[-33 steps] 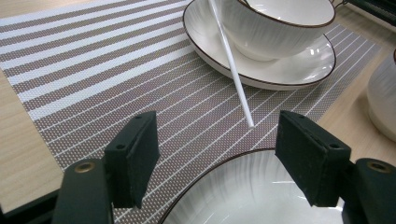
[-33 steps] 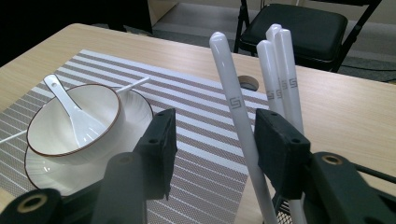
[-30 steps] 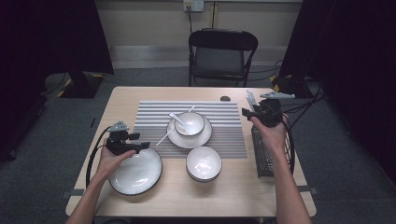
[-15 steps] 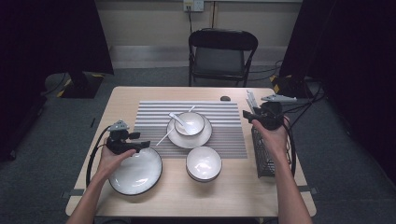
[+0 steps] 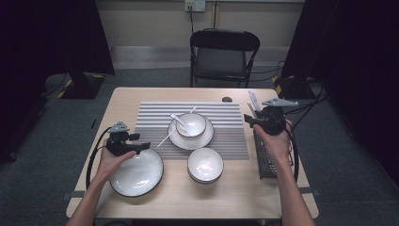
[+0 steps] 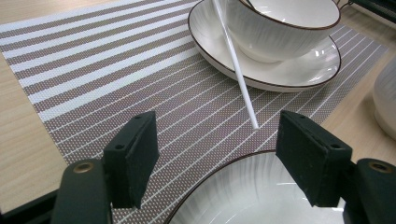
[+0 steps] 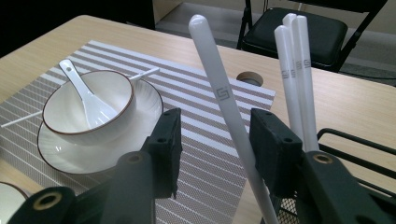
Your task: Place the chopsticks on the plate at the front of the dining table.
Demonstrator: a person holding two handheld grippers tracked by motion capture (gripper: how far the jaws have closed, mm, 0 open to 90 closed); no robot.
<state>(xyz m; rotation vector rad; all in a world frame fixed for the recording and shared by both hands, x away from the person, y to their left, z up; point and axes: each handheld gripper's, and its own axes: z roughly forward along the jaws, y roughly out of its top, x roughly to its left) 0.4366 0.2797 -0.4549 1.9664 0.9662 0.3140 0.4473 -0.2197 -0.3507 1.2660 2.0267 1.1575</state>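
Right gripper (image 7: 212,135) jaws have just been closing, and a white chopstick (image 7: 224,105) stands between them, leaning up and left out of the black wire basket (image 5: 264,155). The pads don't look pressed on it yet: there's a gap on the left pad side, while the right pad is near or touching, hard to tell. So the jaws are partly spread around the stick, no firm pinch. Judgement: a grab of this chopstick is under way, with the lift out of the basket coming next. Two or three more chopsticks (image 7: 294,65) stand just right of the right jaw, close enough to snag when pulling up. The basket rim sits under the right jaw, at the table's right edge. Ahead-left of these jaws is the striped placemat (image 7: 219,154) with a bowl (image 7: 86,105) on a saucer (image 7: 70,154), a white spoon (image 7: 88,100) inside it and another chopstick (image 7: 142,73) lying across; there is open mat between the jaws and the saucer for setting down. Left gripper (image 6: 217,156) is spread wide and holding nothing, hovering over the far rim of the large white plate (image 6: 252,196); both the gripper and the hand (image 5: 110,162) look the same as a second ago. The thin end of the lying chopstick stops just ahead of its right jaw, with the mat open to the left. A second bowl (image 5: 205,165) sits off to its right, near but apart.
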